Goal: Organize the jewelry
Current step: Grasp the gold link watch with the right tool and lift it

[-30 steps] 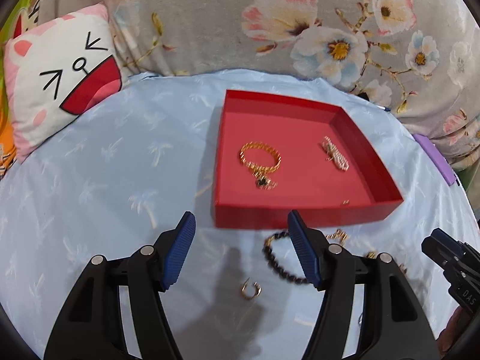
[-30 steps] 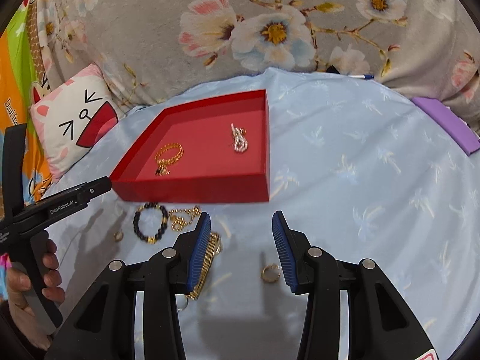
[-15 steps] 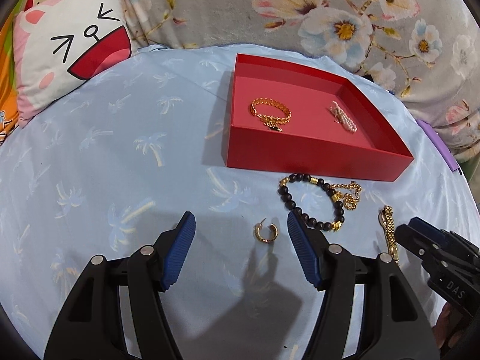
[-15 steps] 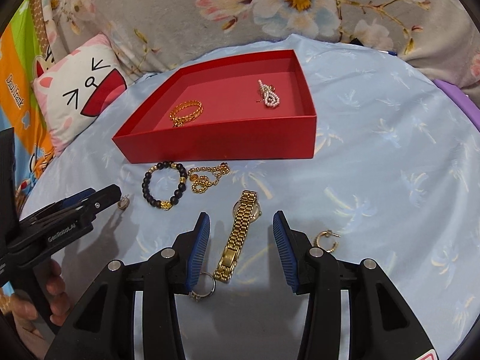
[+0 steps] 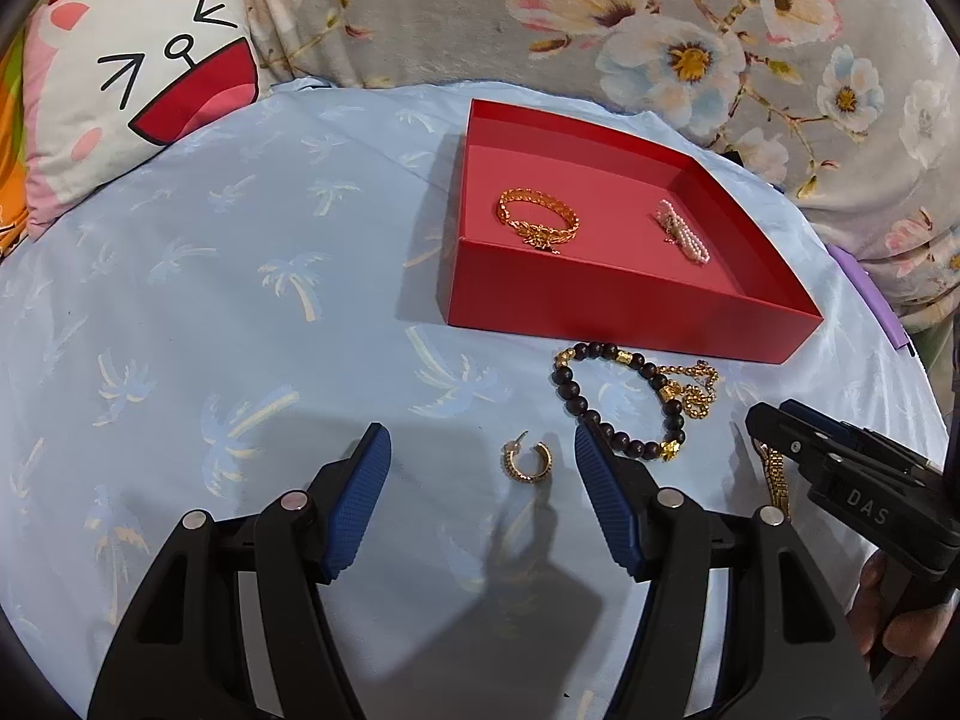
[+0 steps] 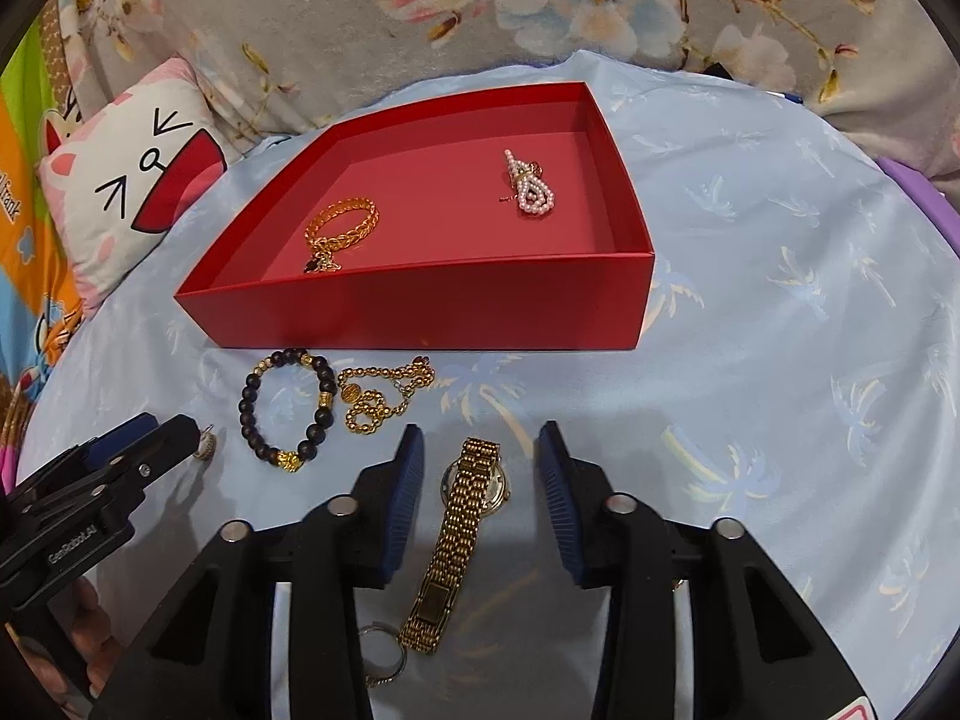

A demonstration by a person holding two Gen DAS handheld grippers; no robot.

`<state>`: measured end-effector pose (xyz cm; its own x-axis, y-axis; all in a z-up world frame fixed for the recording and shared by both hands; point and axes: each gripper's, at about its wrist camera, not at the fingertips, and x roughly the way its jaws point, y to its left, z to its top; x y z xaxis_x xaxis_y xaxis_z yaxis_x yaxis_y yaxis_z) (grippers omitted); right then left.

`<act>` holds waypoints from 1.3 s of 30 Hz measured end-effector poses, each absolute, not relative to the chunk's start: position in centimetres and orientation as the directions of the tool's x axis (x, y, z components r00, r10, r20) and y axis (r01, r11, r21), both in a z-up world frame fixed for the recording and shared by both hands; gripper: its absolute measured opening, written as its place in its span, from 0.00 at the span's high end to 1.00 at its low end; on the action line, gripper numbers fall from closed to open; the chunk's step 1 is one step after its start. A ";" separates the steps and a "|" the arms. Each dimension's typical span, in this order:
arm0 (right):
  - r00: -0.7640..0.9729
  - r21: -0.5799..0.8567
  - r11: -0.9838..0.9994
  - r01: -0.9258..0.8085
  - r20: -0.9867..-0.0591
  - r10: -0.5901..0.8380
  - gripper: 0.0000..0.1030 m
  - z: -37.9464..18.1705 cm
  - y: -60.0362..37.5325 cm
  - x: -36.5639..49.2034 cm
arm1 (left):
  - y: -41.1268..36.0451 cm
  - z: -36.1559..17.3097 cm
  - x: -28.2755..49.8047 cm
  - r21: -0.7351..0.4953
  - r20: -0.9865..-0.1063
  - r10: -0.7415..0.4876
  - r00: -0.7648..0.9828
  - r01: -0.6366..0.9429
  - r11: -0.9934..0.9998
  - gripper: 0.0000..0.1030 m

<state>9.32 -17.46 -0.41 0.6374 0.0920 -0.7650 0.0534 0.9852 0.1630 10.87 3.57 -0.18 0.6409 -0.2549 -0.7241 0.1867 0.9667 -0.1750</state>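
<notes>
Lowered right fingers [image 6: 477,450] closing around gold watch [image 6: 459,534]; left fingers [image 5: 480,468] apart beside earring [image 5: 528,462].

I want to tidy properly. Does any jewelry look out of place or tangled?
Yes. The dark bead bracelet and gold chain lie overlapping outside the red tray, with the gold watch and hoop earring loose on the cloth.

Left gripper [image 5: 482,453] fingers wide apart — right gripper [image 6: 478,447] fingers closing, both tilted downward.

Both wrist views close, angled down; share red tray [image 5: 630,318].
</notes>
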 end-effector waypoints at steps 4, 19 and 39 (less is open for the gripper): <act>0.633 0.170 0.984 0.048 -0.767 0.102 0.86 -0.5 -17.5 9.6 | 3.5 -0.2 10.9 -0.177 -0.725 -0.258 0.639 0.189 0.966 0.40; 0.720 0.189 0.982 0.026 -0.685 0.113 0.90 3.0 -17.7 7.1 | 3.5 -0.3 10.9 -0.174 -0.725 -0.257 0.639 0.191 0.966 0.40; 0.665 0.150 0.988 0.044 -0.742 0.083 0.72 0.7 -17.7 0.5 | 3.1 -0.2 9.5 -0.155 -0.726 -0.247 0.642 0.197 0.968 0.40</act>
<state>0.52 -17.73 0.72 0.6650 0.0831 -0.7422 0.0438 0.9877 0.1499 9.45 3.09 -0.21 0.6420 -0.2470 -0.7259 0.1968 0.9681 -0.1553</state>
